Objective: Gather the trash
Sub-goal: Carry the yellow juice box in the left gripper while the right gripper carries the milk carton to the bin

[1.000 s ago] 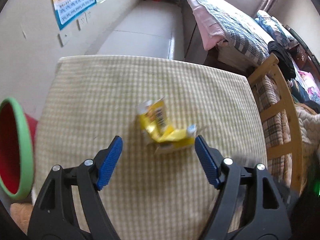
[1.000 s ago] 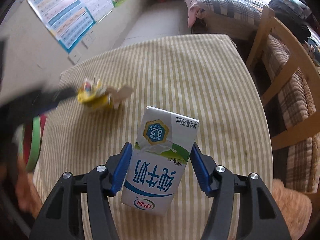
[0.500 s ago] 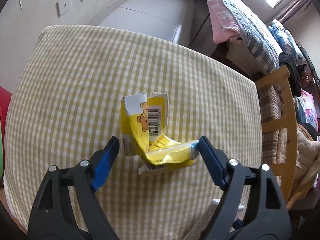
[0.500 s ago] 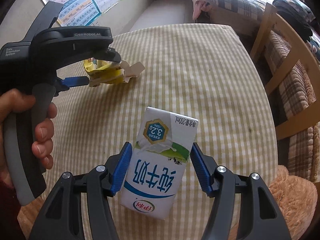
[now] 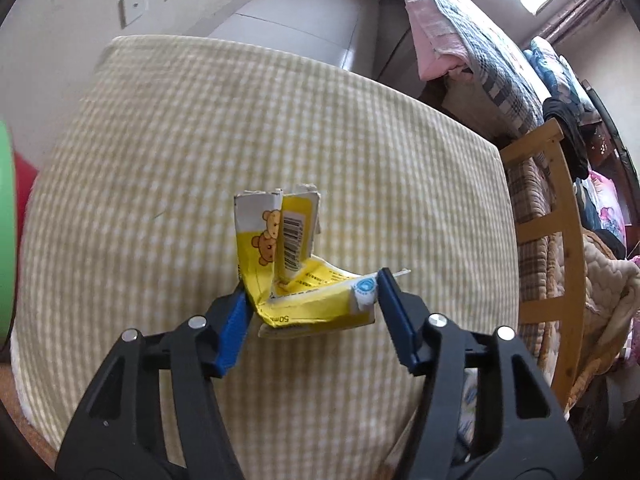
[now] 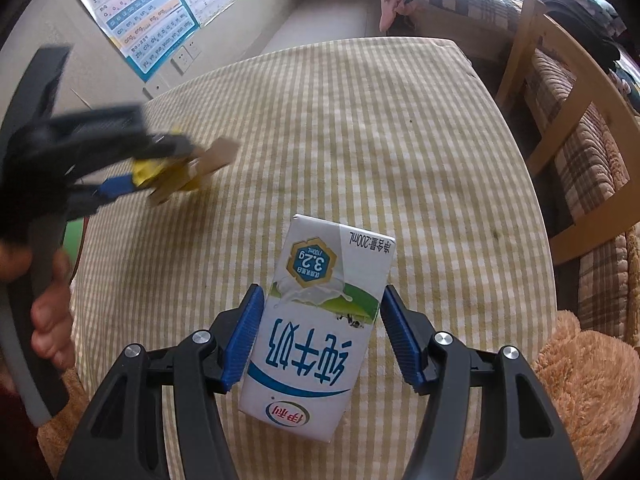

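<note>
The crushed yellow carton, printed with little bears and a barcode, sits between the blue pads of the left gripper, whose jaws are closing on it; the left pad presses its folded corner and the right pad is right at its capped end, though whether that one touches is hard to say. The carton is bent into an L, one torn flap standing up, the other half lying towards the right pad. In the right wrist view the same gripper is blurred, with a hand round its grey handle at the table's left edge.

The right gripper pinches a white milk carton by its two long sides, both blue pads flat against it. The carton hangs upside down, its green and blue print and its far end pointing away over the near middle of the table.

The table wears a yellow-and-white checked cloth. Off its left edge shows a green-rimmed red bin. A wooden chair stands at the right edge, and a tan plush toy lies by the near right corner
</note>
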Action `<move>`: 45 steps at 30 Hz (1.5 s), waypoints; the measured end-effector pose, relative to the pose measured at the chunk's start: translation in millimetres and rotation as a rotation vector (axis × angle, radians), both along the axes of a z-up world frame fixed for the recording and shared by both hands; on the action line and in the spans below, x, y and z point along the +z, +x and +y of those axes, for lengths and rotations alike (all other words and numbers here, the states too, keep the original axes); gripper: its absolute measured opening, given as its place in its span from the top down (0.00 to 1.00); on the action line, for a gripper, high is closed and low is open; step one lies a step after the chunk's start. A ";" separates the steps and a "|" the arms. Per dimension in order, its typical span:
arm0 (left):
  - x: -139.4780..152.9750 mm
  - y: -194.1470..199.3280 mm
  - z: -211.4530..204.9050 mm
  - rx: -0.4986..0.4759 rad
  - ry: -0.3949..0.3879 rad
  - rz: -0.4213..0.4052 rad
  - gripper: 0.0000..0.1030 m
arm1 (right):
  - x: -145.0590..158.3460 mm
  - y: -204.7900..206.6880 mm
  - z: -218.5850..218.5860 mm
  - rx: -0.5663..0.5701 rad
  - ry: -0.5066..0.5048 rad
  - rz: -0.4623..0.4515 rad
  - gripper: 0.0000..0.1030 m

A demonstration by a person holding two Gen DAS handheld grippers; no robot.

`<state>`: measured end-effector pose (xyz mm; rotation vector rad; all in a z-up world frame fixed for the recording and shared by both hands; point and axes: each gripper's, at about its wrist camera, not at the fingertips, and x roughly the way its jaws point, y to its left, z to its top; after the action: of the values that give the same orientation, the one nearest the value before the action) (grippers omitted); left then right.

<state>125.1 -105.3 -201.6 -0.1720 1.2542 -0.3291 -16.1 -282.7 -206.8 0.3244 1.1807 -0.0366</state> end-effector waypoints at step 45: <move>84.2 -90.2 120.5 0.156 0.140 -0.296 0.43 | 77.6 -3.2 90.7 0.162 -0.073 -0.172 0.46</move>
<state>34.9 15.2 -117.4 -0.0957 0.9605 -0.1251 -19.2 -192.0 -129.2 0.1635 1.0286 0.0879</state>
